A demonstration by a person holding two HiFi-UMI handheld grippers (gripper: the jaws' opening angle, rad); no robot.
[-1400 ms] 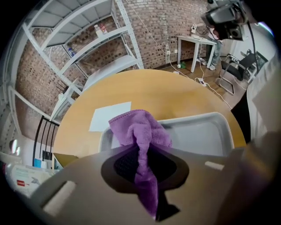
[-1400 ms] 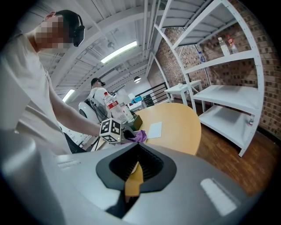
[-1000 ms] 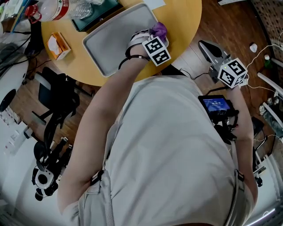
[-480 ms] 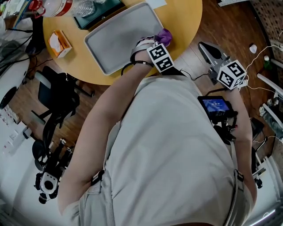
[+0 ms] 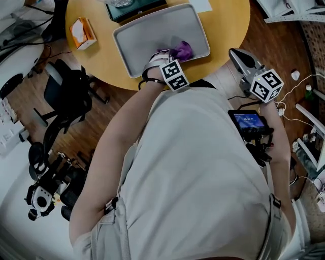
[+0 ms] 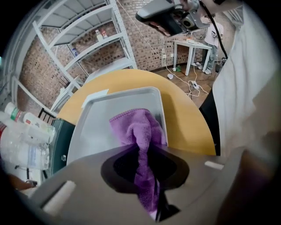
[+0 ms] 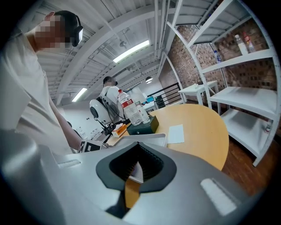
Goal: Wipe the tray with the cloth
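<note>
Tabletop (image 5: 228,23) right of the tray (image 5: 152,35) lies bare; green box (image 5: 136,8) flanks its far edge.

Purple cloth (image 5: 179,51) crumpled on grey tray (image 5: 152,28)

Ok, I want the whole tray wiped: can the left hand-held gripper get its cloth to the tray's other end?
Probably yes: the left hand-held gripper holds the cloth on the tray, and the surface beyond is bare, with nothing blocking.
</note>
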